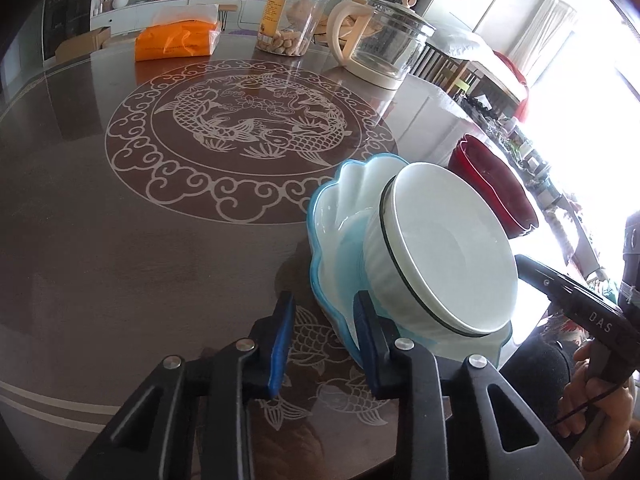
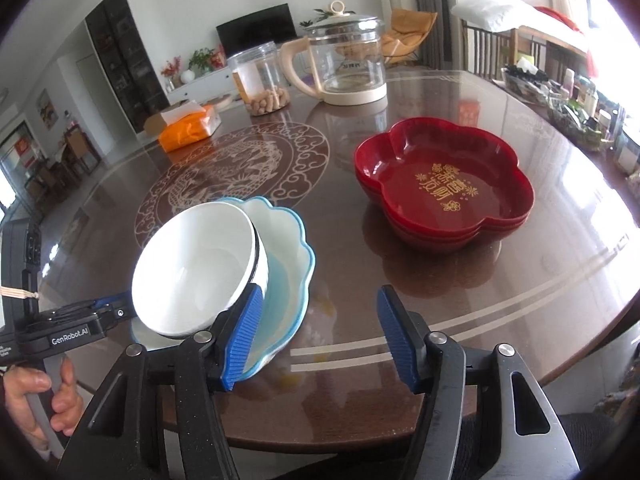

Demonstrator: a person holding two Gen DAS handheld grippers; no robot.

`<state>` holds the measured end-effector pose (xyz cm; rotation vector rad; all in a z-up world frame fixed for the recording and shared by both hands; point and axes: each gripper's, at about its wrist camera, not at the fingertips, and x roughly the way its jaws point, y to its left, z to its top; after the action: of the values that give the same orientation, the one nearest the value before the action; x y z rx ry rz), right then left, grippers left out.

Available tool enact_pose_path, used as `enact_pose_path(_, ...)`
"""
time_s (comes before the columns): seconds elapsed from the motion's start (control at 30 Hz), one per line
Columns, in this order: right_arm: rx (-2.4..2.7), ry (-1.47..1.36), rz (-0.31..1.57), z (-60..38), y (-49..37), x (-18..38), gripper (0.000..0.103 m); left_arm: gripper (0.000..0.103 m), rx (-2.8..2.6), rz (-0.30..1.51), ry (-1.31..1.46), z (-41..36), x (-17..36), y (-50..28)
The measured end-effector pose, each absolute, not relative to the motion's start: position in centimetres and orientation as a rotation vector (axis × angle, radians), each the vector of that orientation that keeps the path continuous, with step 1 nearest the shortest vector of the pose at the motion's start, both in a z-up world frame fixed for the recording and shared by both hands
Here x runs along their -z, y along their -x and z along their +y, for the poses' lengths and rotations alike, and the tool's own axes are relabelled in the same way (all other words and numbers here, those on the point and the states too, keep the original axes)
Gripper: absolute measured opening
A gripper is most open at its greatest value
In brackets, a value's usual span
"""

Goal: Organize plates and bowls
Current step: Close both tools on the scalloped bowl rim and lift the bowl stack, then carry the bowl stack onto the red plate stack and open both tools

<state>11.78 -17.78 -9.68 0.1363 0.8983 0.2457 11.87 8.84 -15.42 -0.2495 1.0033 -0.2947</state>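
Saw left gripper (image 1: pixel 324 304) low at bottom centre of its own view, jaws parted, near rim of pale blue scalloped ceramic plate (image 1: pixel 336 208) between them, left pad clear of it. Found white ribbed ceramic bowl with dark rim (image 1: pixel 440 248) steeply tilted inside that plate, lower right. Noted right gripper (image 2: pixel 320 296) open too, gripping nothing, its left pad overlapping the plate's edge. Spotted stacked red flower-shaped trays (image 2: pixel 440 184) right of centre, well apart, on dark brown patterned table (image 2: pixel 520 280).

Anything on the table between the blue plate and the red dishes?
Nothing: in the right wrist view, only bare table separates the blue plate from the red dishes. The kettle stands farther back.
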Motion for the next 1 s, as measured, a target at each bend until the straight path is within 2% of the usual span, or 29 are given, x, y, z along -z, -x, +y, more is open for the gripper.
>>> enact_pose_path(0.03,-0.254,-0.144,0.924,-17.8,-12.5,10.2,0.038,0.026,0.296,1.002,0.254,8.8,15.5,-12.0)
enact_pose_path(0.2,-0.288,-0.16,0.984,-17.7,-14.8,11.9,0.039,0.02,0.293,0.965,0.226,8.2,15.7,-12.0)
enact_pose_path(0.27,-0.301,-0.168,0.989,-17.5,-15.5,12.4,0.035,0.02,0.29,0.951,0.221,8.1,15.8,-12.0)
enact_pose_path(0.33,-0.331,-0.205,1.011,-17.4,-16.1,13.0,0.013,0.019,0.291,0.948,0.238,8.3,15.9,-12.0)
enact_pose_path(0.37,-0.335,-0.217,1.017,-17.2,-16.2,13.0,0.012,0.019,0.29,0.948,0.245,8.3,15.8,-12.0)
enact_pose_path(0.7,-0.308,-0.25,1.031,-17.7,-15.6,12.8,0.011,0.018,0.272,0.975,0.245,7.7,15.2,-12.3)
enact_pose_path(1.0,-0.299,-0.284,1.009,-19.0,-15.9,10.3,0.012,0.018,0.272,0.956,0.237,6.7,12.0,-14.0)
